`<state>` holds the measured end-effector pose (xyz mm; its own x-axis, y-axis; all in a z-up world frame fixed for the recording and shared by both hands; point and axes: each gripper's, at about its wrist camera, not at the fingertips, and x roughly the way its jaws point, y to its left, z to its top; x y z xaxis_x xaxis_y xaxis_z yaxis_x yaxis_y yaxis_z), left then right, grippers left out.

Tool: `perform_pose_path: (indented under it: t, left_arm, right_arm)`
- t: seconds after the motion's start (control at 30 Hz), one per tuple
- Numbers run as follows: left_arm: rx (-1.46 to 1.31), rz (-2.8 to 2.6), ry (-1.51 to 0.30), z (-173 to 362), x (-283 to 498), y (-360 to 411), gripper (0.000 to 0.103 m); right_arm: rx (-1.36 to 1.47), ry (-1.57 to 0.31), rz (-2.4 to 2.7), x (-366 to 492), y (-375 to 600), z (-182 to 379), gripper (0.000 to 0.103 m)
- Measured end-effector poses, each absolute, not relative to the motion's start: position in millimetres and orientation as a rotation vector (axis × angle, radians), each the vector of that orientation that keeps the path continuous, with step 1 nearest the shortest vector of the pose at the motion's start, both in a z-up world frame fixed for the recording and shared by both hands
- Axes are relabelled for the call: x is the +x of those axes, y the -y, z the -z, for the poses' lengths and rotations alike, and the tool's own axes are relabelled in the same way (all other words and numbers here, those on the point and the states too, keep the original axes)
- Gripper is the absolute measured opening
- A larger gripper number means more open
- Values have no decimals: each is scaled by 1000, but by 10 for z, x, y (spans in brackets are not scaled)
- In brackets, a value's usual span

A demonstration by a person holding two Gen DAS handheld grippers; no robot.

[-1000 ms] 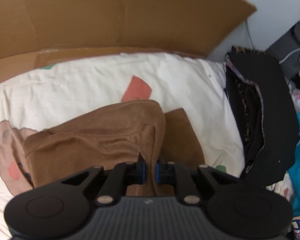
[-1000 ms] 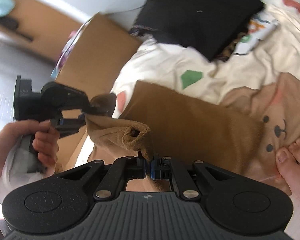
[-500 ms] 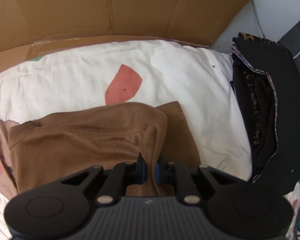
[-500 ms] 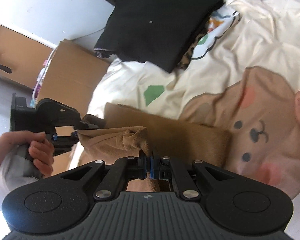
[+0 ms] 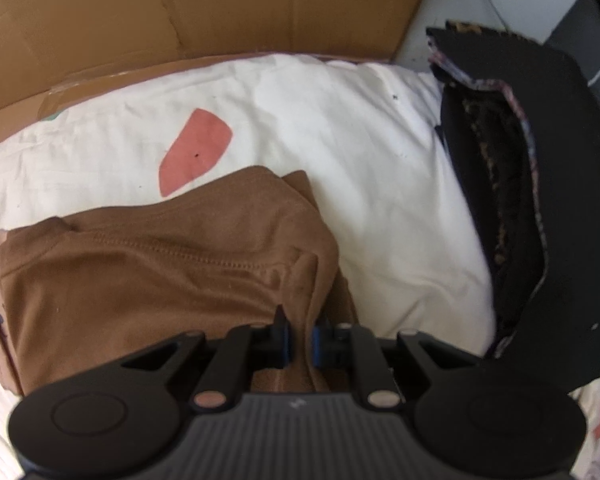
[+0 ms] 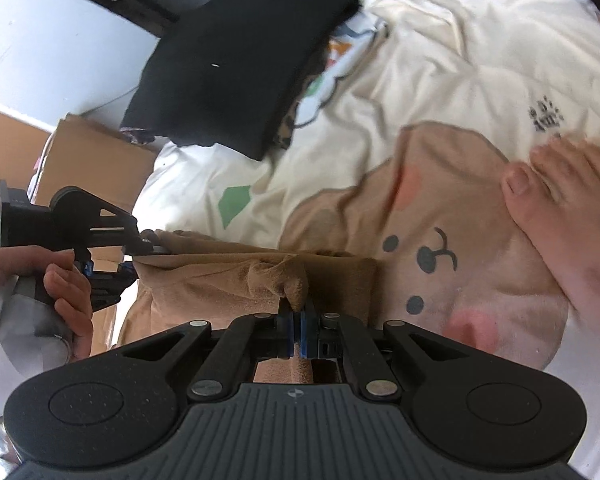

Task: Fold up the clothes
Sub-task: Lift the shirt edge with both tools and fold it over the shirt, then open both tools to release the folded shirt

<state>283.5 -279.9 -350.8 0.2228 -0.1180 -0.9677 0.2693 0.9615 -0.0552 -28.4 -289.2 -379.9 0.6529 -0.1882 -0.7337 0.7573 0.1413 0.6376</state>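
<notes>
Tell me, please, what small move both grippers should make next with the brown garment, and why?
Probably lower it onto the bedsheet and let go: the left gripper and right gripper each pinch a bunch of the brown garment, whose folded layer lies nearly flat.

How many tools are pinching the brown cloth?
2. The right tool pinches the brown cloth near its middle fold; the left tool grips its far-left edge.

Black ribbed gripper bodies, silver pivot screws, blue-padded fingers [image 6: 288, 330]; grey-white sleeve [image 6: 16, 328].
</notes>
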Motion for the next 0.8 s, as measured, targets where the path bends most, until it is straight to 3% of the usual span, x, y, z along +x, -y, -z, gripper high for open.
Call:
perform_pose_path:
  t: [0.47, 0.6, 0.63, 0.67, 0.7, 0.8]
  left_arm:
    - [154, 218, -1358, 3712, 2924, 2913, 17]
    - [163, 248, -1358, 3573, 2889, 2945, 30]
    - [155, 255, -1357, 3526, 2886, 2940, 37]
    - [137, 264, -1344, 3459, 2881, 2925, 56]
    - [119, 274, -1331, 3391, 2876, 2910, 65]
    - [112, 303, -1302, 3174, 2863, 2906, 65]
  right_arm:
    - [1367, -592, 796, -438, 2922, 4033, 0]
    - [1337, -609, 830, -440, 2882, 3981, 0]
    - [1329, -611, 844, -441, 2870, 3955, 0]
    - [1322, -615, 856, -439, 2859, 3930, 0]
    - [1314, -618, 868, -435, 2848, 3904, 0]
    - [1288, -634, 922, -410, 2828, 3809, 0]
